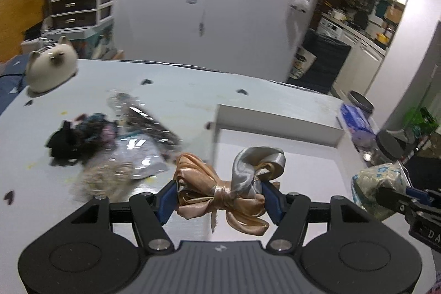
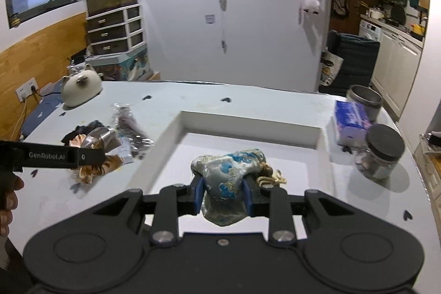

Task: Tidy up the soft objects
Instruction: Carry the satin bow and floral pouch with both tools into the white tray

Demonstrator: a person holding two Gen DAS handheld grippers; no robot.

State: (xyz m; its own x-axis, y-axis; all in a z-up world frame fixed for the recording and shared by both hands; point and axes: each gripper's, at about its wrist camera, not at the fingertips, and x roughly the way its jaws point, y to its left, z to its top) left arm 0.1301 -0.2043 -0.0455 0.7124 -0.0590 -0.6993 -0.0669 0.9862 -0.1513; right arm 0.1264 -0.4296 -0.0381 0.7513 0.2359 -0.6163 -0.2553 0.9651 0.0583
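Satin bow (image 1: 220, 192), peach with a silver loop, is clamped between the blue pads of the left gripper (image 1: 219, 200) and carried in the air at the near left edge of the white tray (image 1: 278, 126), knot roughly centred between the fingers. Brocade pouch (image 2: 227, 183), blue and silver with a tan cord bunched at its right side, is pinched at its waist by the right gripper (image 2: 223, 196) and is held over the tray floor; contact with the floor cannot be told. Both items appear to be headed into the tray, judged as the collecting spot. Grips at the middle are likely chosen so limp fabric hangs evenly and does not slip. More soft pieces are left in a pile (image 1: 82, 139) on the table (image 1: 179, 90) to the tray's left, mixed with clear plastic wrapping (image 1: 132, 112). A cat figurine (image 1: 51, 65) sits at the far left corner; a tissue box (image 2: 350, 123) and a dark-lidded jar (image 2: 381, 153) stand to the right of the tray.
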